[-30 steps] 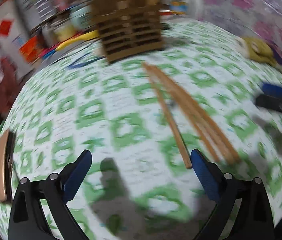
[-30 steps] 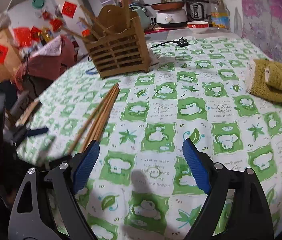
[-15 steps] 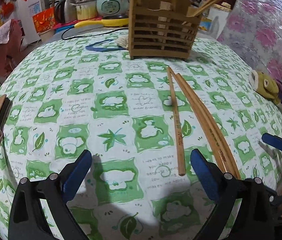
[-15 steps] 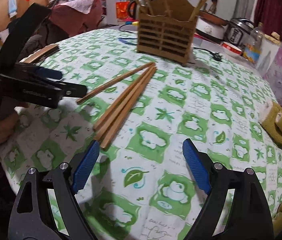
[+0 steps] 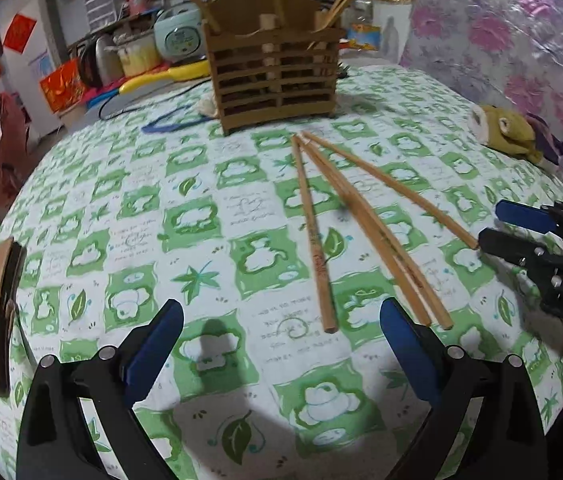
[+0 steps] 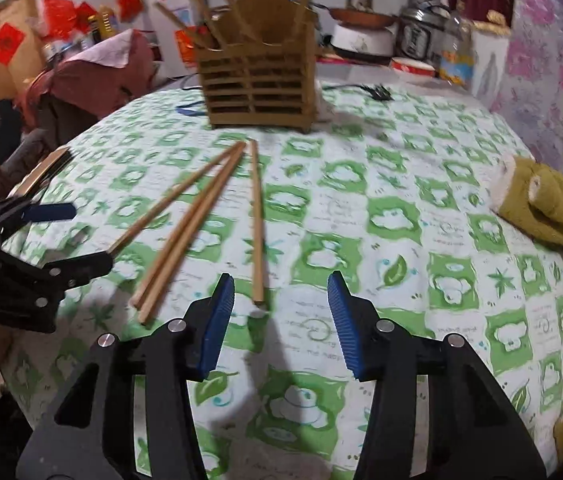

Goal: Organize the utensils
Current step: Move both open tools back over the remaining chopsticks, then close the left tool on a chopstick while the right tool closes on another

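Chopsticks [image 5: 365, 216] lie loose; left gripper [image 5: 281, 344] spread, right gripper [image 6: 281, 316] narrowing, apparently empty.

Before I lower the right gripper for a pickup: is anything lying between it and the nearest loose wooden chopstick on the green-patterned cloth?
Nothing visible does. Only bare green-patterned tablecloth lies between the right gripper and the nearest wooden chopstick, whose near end sits just ahead of the open, empty jaws, which have just been closing.

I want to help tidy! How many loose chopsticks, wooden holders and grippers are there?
Loose chopsticks: 4
Wooden holder: 1
Grippers: 2, left gripper and right gripper, whose jaws have just been closing, nothing gripped
Total: 7
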A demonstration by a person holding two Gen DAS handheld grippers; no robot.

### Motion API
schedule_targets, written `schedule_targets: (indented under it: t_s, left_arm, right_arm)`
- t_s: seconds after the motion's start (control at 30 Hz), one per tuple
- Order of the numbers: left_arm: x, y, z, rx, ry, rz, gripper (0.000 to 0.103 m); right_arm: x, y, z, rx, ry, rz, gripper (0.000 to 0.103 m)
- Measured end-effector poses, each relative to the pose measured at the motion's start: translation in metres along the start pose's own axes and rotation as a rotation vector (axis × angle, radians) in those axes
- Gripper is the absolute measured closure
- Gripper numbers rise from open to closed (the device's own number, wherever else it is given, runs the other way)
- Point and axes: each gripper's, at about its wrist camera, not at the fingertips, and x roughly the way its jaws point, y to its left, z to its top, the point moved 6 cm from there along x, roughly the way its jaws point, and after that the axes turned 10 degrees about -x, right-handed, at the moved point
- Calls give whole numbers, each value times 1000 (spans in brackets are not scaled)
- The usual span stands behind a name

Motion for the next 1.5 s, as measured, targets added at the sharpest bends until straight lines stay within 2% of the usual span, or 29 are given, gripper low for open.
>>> schedule_targets:
  t_s: [0.07,0.17,0.3,0.6,0.83,1.0,1.03,1.1,1.13,1.17,1.2,1.23,1.27,1.5]
  left_arm:
    - [-1,-3,0,10,-6,-6,9]
    - [1,-6,0,16,8,-22,19]
    - [6,-9,-2,20,42,-36,36]
    - [10,-15,-5,36,64,-57,62]
    - [9,-19,-5,48,57,-56,78]
    - [10,-19,-5,47,56,-57,82]
    - [10,-19,-5,48,56,-57,82]
    - [10,-19,-5,48,56,-57,82]
    - [10,-19,-5,47,57,-58,82]
    - [10,-19,-5,46,57,-59,82]
    - [10,-18,-4,44,58,-61,82]
    - [10,-18,-4,40,58,-63,85]
    - [10,-18,-4,37,58,-66,95]
    - [-5,-15,4,-8,25,-60,97]
  right_arm:
    - [0,10,1,-52,-2,-11,54]
    - [0,14,2,-82,-9,-10,54]
    - [-1,12,2,-66,-10,-1,54]
    - [3,10,2,-59,8,3,54]
    - [13,7,1,-16,52,32,55]
    - [20,9,1,-13,82,48,68]
    - [21,10,1,-13,90,51,74]
    - [25,11,0,-13,105,52,80]
    - [25,12,0,-13,105,56,85]
    - [25,12,0,-15,103,55,94]
    - [25,13,0,-13,99,58,97]
    - [25,13,0,-13,98,59,97]
    - [24,13,0,-15,94,53,97]
    - [1,13,9,-11,12,17,97]
